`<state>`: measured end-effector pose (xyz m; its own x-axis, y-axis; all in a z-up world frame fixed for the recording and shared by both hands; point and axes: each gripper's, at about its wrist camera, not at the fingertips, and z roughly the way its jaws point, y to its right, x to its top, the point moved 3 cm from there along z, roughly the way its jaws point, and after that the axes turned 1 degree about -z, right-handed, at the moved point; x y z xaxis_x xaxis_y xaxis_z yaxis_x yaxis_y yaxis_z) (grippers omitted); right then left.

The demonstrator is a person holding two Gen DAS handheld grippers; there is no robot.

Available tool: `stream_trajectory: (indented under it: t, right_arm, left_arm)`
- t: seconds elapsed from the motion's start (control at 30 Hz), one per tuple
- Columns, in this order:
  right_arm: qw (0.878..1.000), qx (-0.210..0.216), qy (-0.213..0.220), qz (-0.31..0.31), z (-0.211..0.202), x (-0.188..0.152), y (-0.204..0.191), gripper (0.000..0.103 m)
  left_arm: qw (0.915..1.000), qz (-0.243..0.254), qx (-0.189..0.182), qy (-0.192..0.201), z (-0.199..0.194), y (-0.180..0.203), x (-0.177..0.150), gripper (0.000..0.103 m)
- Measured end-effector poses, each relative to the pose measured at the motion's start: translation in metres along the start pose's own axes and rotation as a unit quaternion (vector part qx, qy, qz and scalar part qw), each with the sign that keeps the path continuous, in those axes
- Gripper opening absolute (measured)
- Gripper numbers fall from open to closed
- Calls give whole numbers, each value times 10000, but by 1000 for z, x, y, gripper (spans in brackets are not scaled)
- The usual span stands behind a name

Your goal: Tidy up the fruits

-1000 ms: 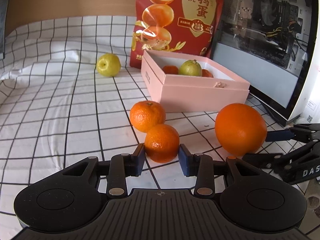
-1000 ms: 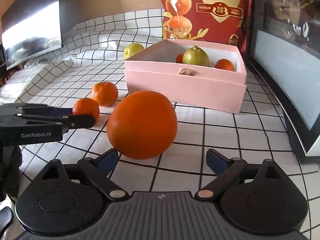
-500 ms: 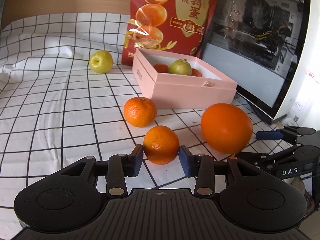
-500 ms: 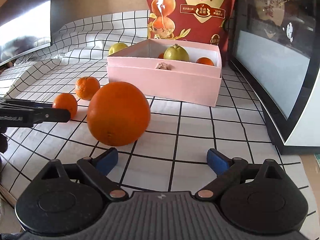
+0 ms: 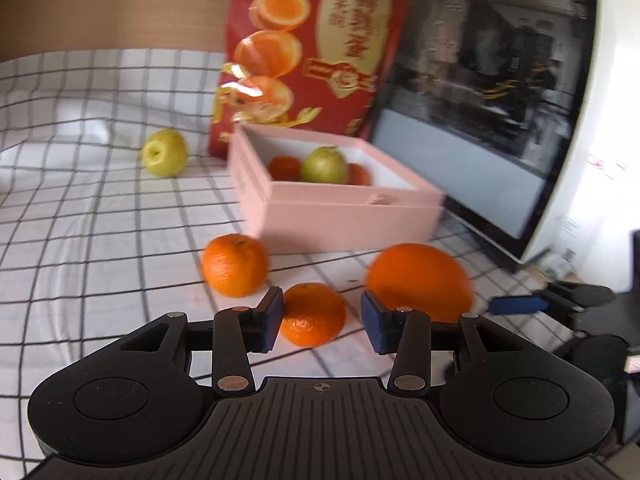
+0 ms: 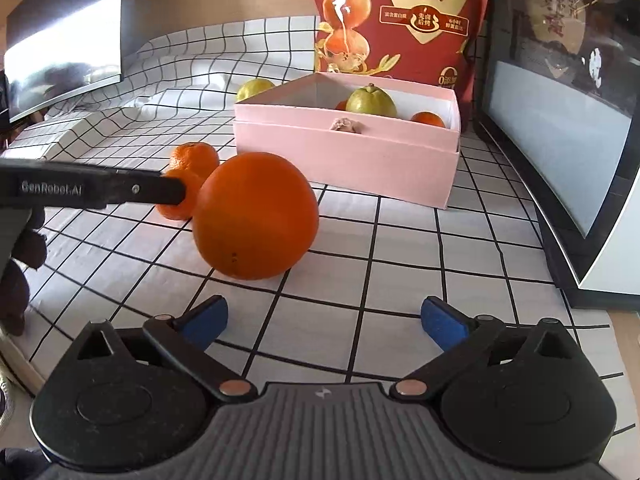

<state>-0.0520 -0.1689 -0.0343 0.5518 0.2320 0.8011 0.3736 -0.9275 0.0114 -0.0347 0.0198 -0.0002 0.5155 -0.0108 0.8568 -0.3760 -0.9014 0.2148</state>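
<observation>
A: Left tool (image 5: pixel 322 319) status?
B: Jaws just been opening, mandarin (image 5: pixel 312 314) between, pads clear of it, lower centre.
A: Right tool (image 6: pixel 324 322)?
B: Spread wide, just opened further, empty; big orange (image 6: pixel 256 216) mid-frame, box (image 6: pixel 348 152) behind.

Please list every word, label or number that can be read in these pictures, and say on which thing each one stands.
"GenRobot.AI": white, on the side of the left gripper.
"抗" and "鹑蛋": large characters on the red bag.
Red seal and small characters lower on the bag: too small to read.
Bag lettering in the left wrist view: blurred.
Pink box: no text.
</observation>
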Motion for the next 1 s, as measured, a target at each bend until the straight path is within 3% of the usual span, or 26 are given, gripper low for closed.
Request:
stream_trajectory:
  t: [0.17, 0.27, 0.5, 0.6, 0.67, 0.8, 0.9, 1.0]
  right_arm:
    - [10000, -17, 52, 13, -1, -1, -1, 103]
    - [10000, -12, 87, 4, -2, -3, -1, 103]
    - [9999, -21, 108, 6, -3, -4, -2, 103]
    - [9999, -36, 109, 17, -3, -3, -2, 103]
    - [9999, -59, 116, 38, -4, -4, -3, 103]
    - [9998, -149, 120, 100, -4, -5, -4, 103]
    - [9993, -277, 162, 188, -6, -7, -7, 103]
    - [9986, -404, 213, 264, -8, -9, -9, 103]
  left_arm:
    - [9998, 184, -96, 82, -9, 10, -4, 47]
    - [9988, 395, 178, 229, -14, 12, -2, 47]
    - [9938, 923, 620, 67, 5, 22, -7, 47]
    - [9955, 783, 528, -37, 14, 18, -5, 51]
    - [9969, 672, 376, -147, 20, 17, -4, 48]
    - [9969, 526, 425, -411, 33, 12, -6, 49]
    - [9980, 344, 358, -381, 29, 6, -6, 49]
    - [9982, 33, 583, -113, 14, -4, -9, 49]
